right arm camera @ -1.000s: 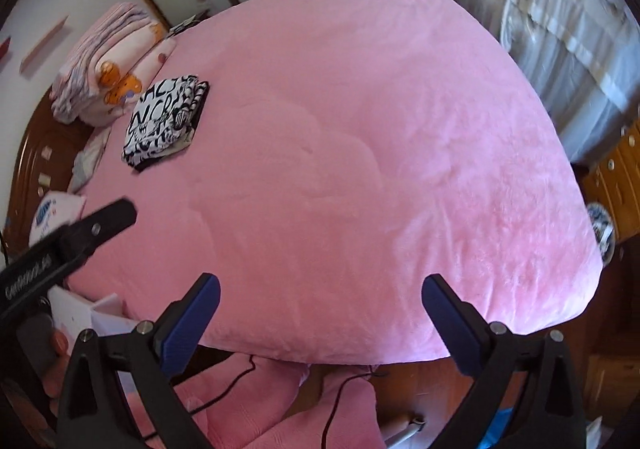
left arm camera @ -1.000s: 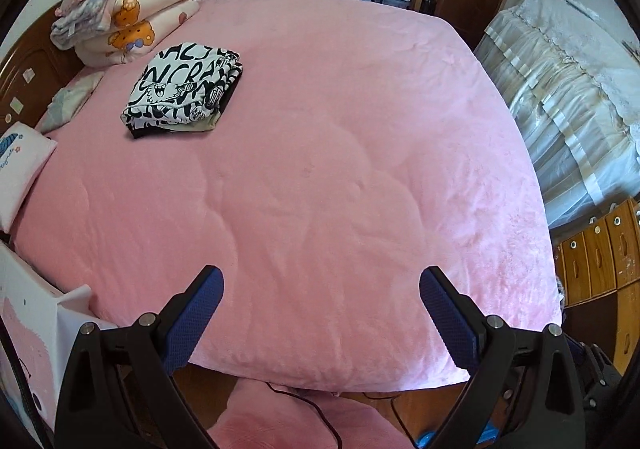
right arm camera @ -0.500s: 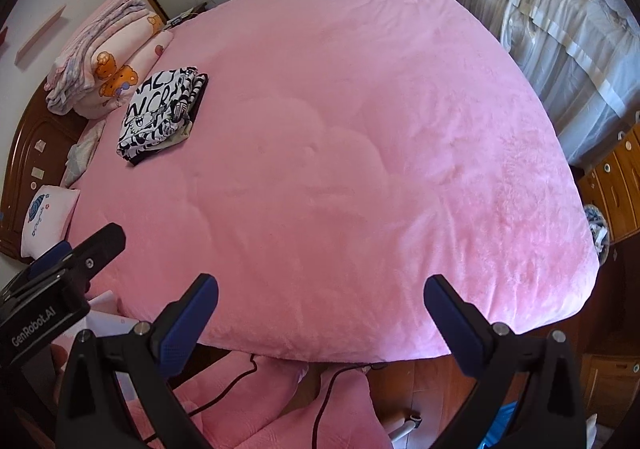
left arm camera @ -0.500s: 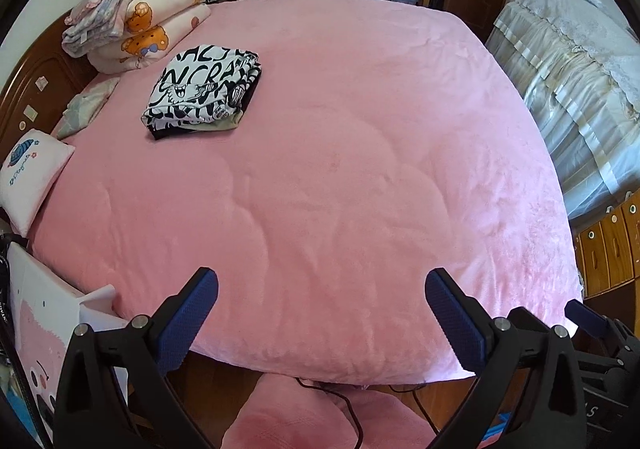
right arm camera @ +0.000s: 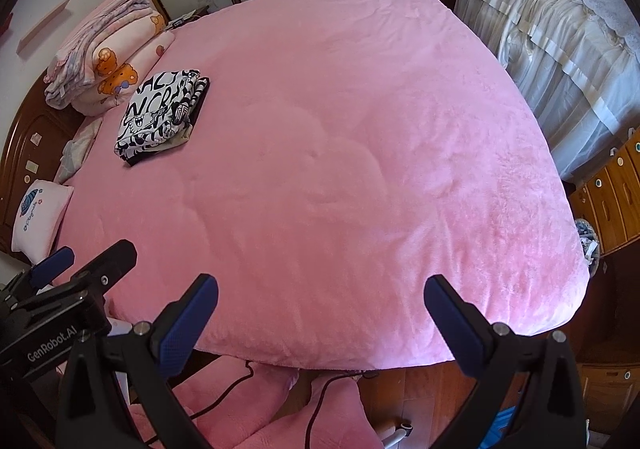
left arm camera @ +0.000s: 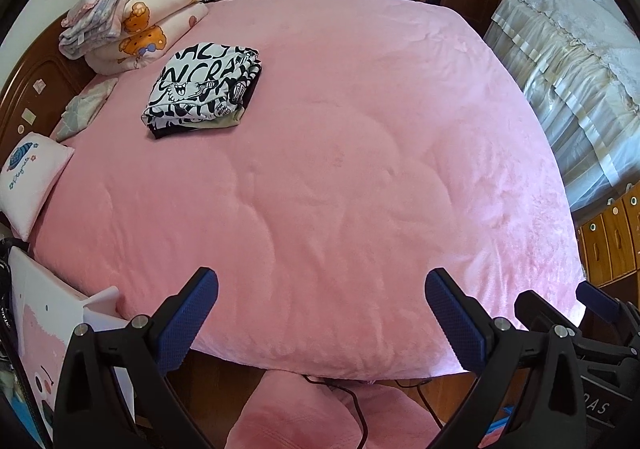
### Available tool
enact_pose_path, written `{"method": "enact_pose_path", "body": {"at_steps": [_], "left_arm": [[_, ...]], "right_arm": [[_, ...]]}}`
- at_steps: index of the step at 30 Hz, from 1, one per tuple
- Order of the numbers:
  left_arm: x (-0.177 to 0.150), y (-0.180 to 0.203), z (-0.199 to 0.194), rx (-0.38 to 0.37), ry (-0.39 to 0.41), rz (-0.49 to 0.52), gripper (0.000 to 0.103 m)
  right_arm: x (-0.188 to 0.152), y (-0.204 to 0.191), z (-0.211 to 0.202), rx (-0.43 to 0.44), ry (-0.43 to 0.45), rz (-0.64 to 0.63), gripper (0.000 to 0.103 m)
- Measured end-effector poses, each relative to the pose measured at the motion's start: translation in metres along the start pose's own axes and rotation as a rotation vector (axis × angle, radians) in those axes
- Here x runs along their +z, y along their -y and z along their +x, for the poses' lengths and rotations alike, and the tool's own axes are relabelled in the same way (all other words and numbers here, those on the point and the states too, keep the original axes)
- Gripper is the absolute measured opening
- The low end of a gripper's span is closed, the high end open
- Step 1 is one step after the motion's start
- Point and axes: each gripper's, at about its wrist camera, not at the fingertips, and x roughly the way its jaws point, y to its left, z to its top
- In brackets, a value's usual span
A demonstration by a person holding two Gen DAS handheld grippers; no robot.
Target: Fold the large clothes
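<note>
A folded black-and-white printed garment [left arm camera: 202,87] lies on the pink bed cover [left arm camera: 340,169] at the far left; it also shows in the right wrist view [right arm camera: 162,115]. My left gripper [left arm camera: 321,291] is open and empty, held off the near edge of the bed. My right gripper [right arm camera: 321,293] is open and empty, also off the near edge. The left gripper shows at the lower left of the right wrist view [right arm camera: 76,273], and the right gripper at the lower right of the left wrist view [left arm camera: 568,309].
Folded quilts [left arm camera: 132,29] are stacked at the bed's far left corner, with a small white pillow [left arm camera: 28,181] by the wooden headboard [left arm camera: 28,93]. A covered bed [left arm camera: 568,69] and wooden drawers [left arm camera: 612,233] stand to the right. Pink cloth and a black cable [left arm camera: 320,409] lie on the floor below.
Both grippers have drawn back and shifted slightly, so the bed sits a little farther off. Each gripper now shows more in the other's view. Both stay open.
</note>
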Motion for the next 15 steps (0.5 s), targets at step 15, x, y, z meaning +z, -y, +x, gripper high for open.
{"method": "enact_pose_path", "body": {"at_steps": [15], "left_arm": [[0.0025,0.0026,0.0015,0.008,-0.009,0.000,0.103]], "right_arm": [[0.0016,-0.0019,0.0015,-0.010,-0.004,0.001,0.103]]}}
